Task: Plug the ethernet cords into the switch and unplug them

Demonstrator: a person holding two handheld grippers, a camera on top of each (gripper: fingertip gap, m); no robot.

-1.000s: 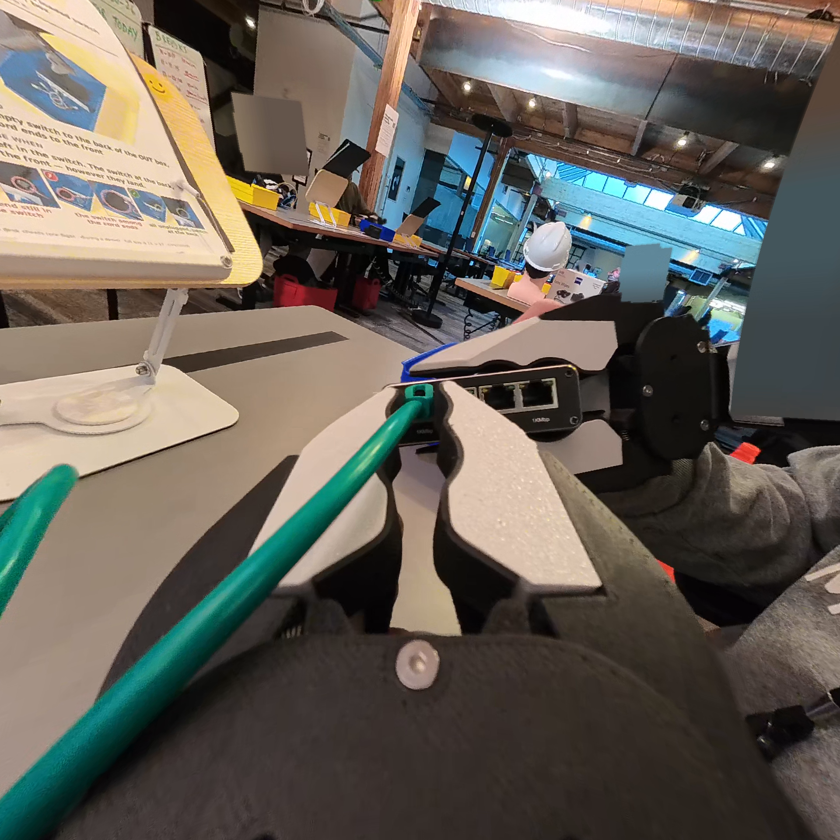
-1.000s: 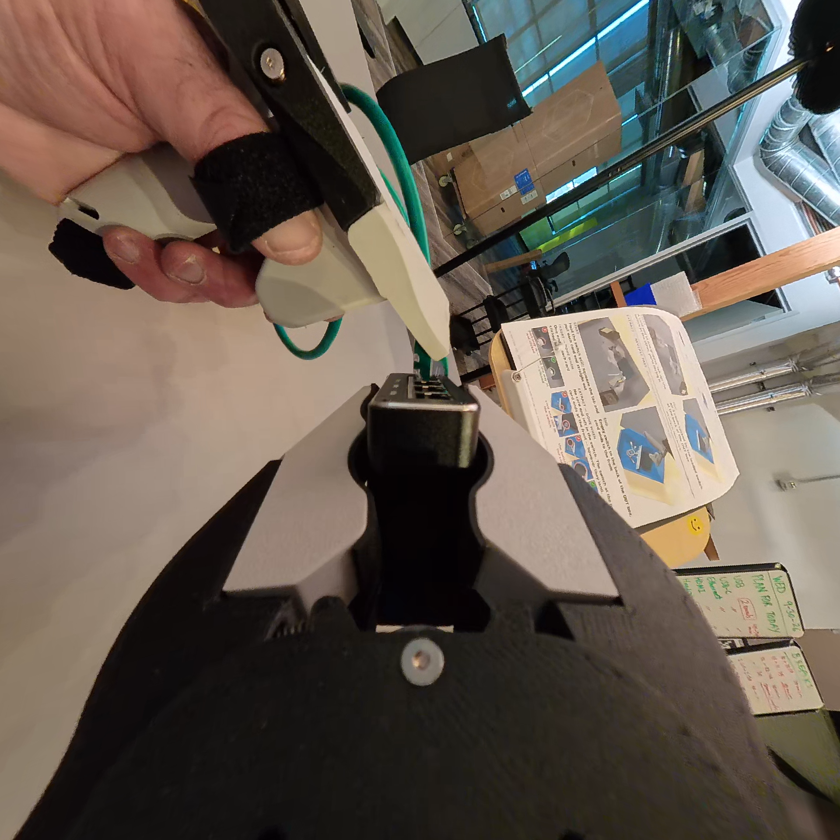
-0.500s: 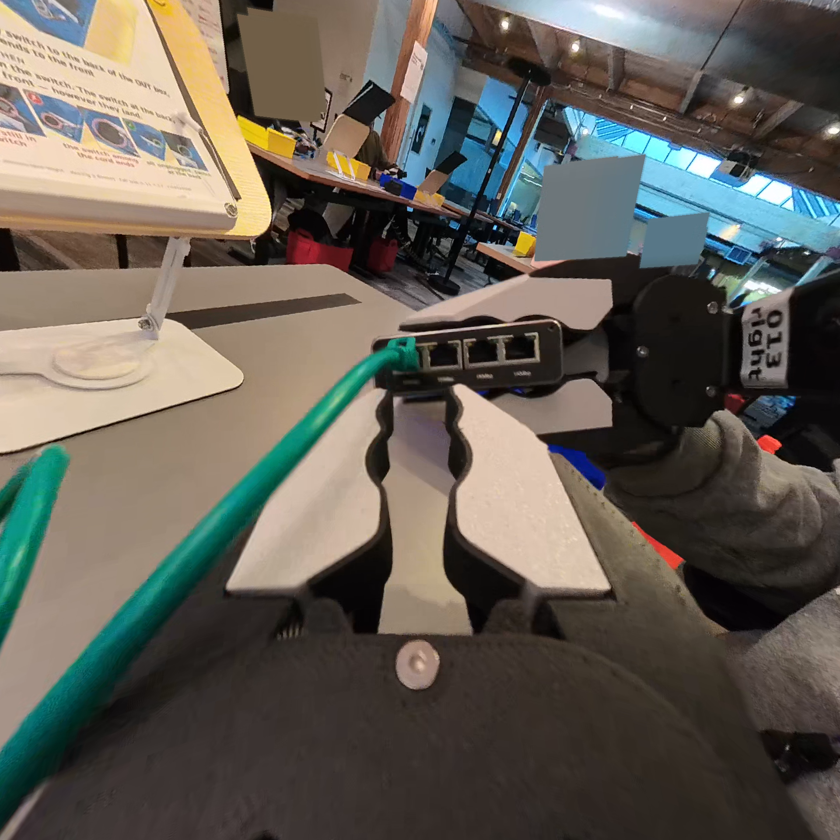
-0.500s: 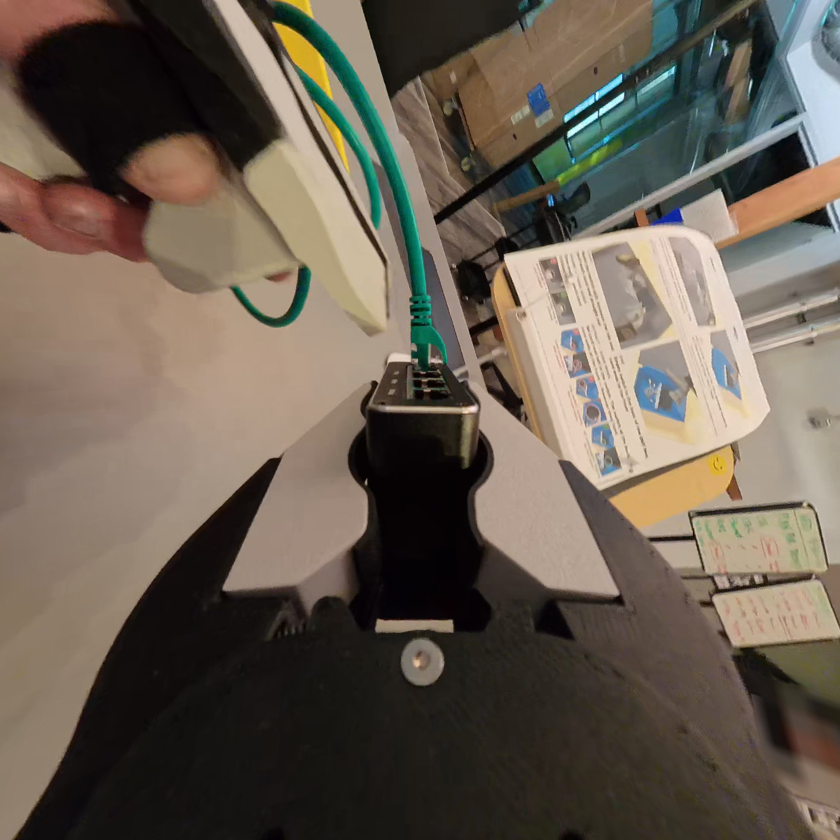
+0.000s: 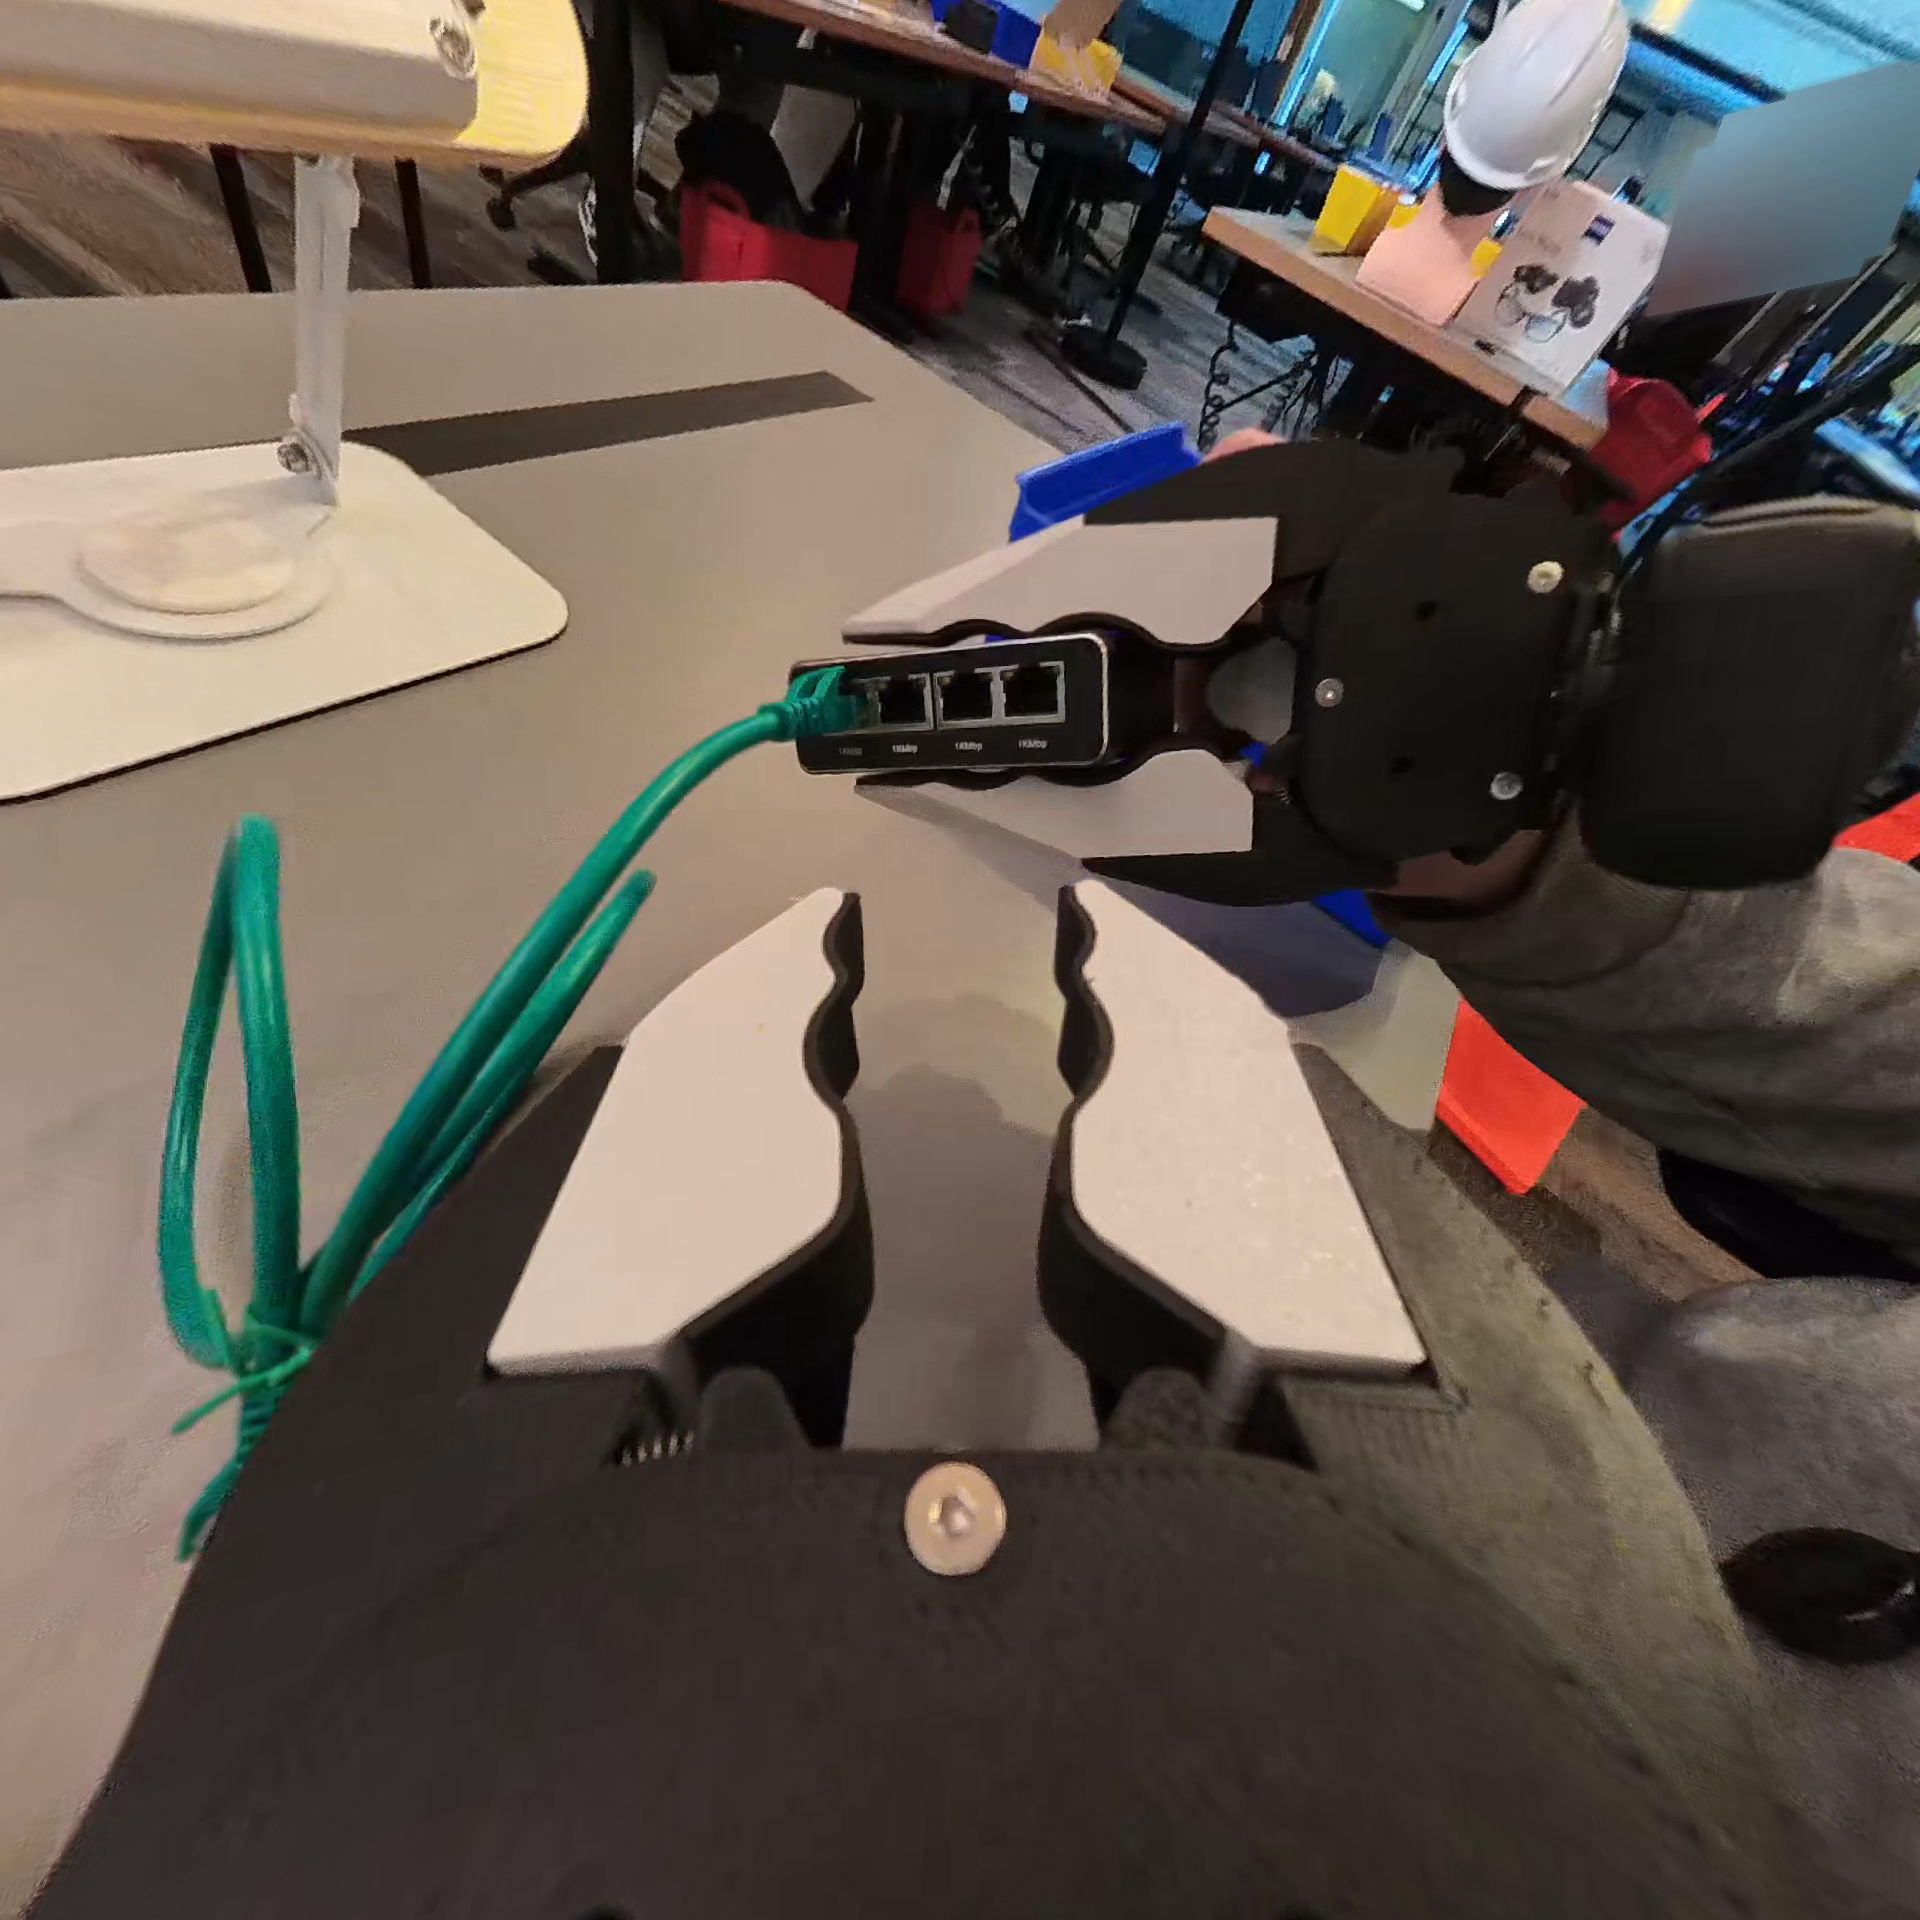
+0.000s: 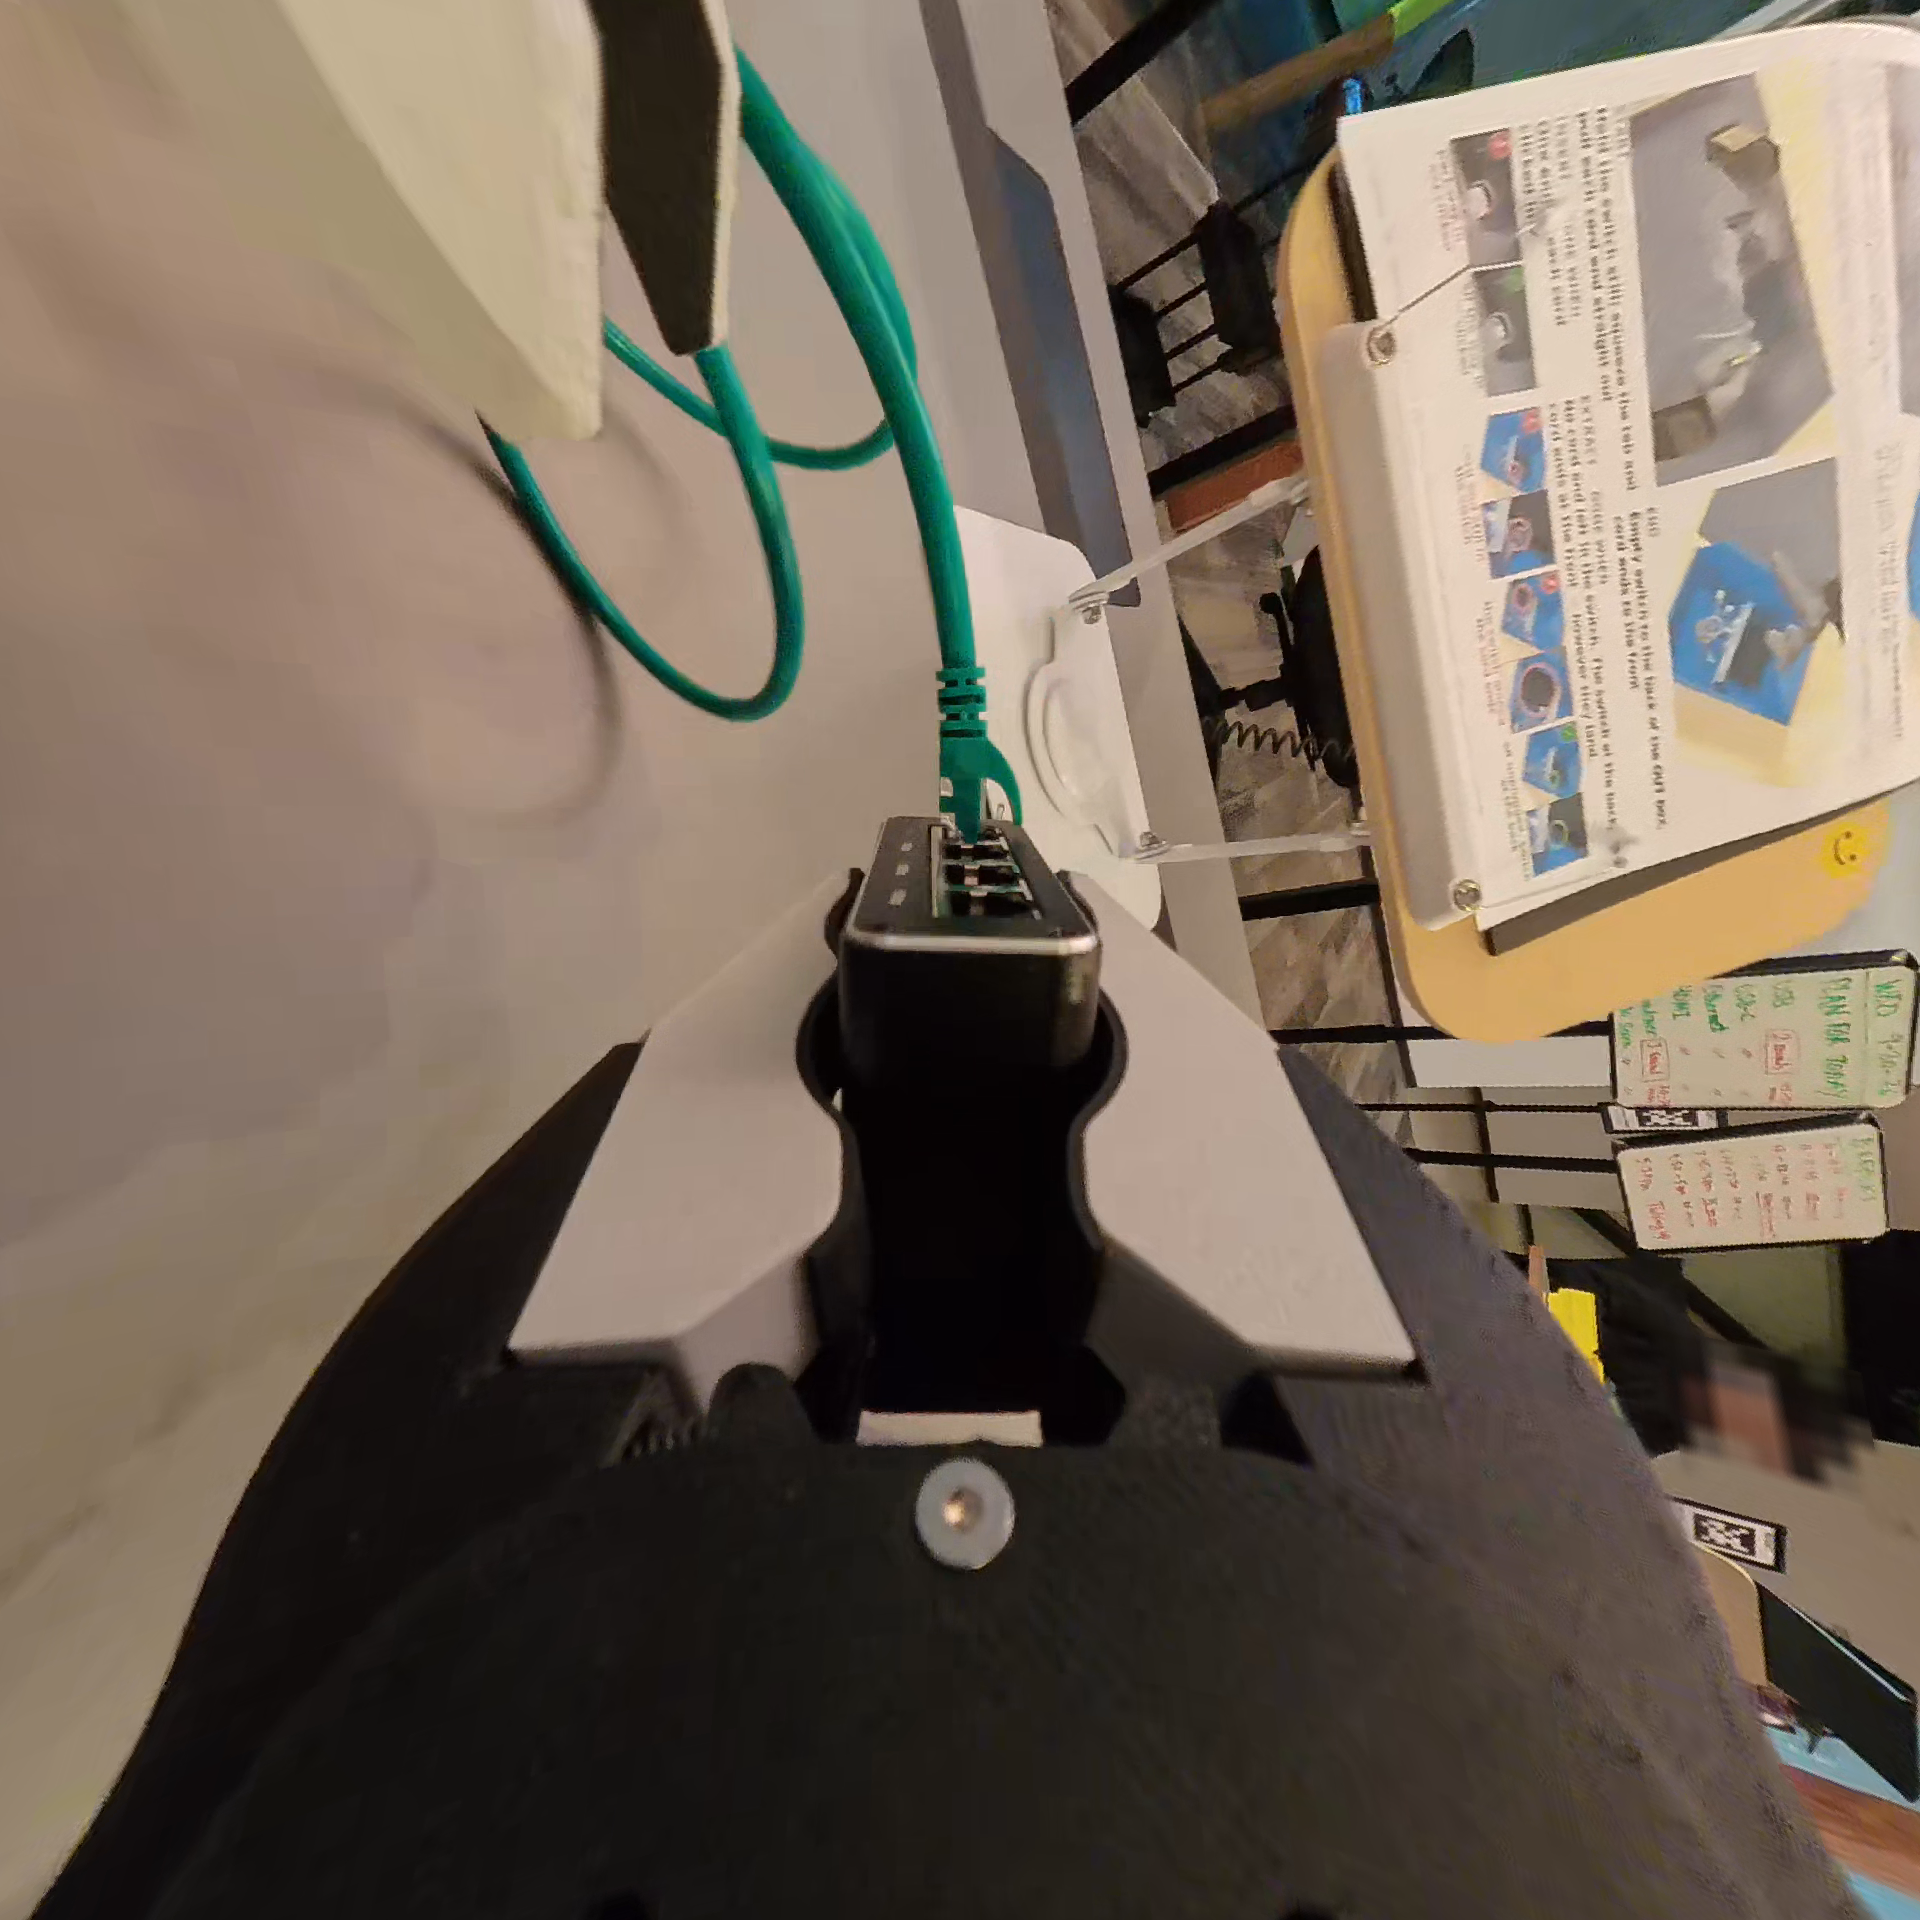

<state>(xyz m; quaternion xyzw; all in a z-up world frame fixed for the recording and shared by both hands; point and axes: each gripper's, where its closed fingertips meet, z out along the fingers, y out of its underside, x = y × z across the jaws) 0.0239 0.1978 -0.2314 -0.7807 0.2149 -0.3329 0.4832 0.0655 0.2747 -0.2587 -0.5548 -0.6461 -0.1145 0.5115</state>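
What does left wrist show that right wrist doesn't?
Left wrist only: the switch's port face head-on, three ports empty; the left hand-held gripper open and empty; a white hard hat on a far table; the blue bin.

Right wrist only: the instruction sheet's printed face, and the whiteboards beyond.

Both: the green cord plugged into the switch's end port, and the right hand-held gripper shut on the switch.
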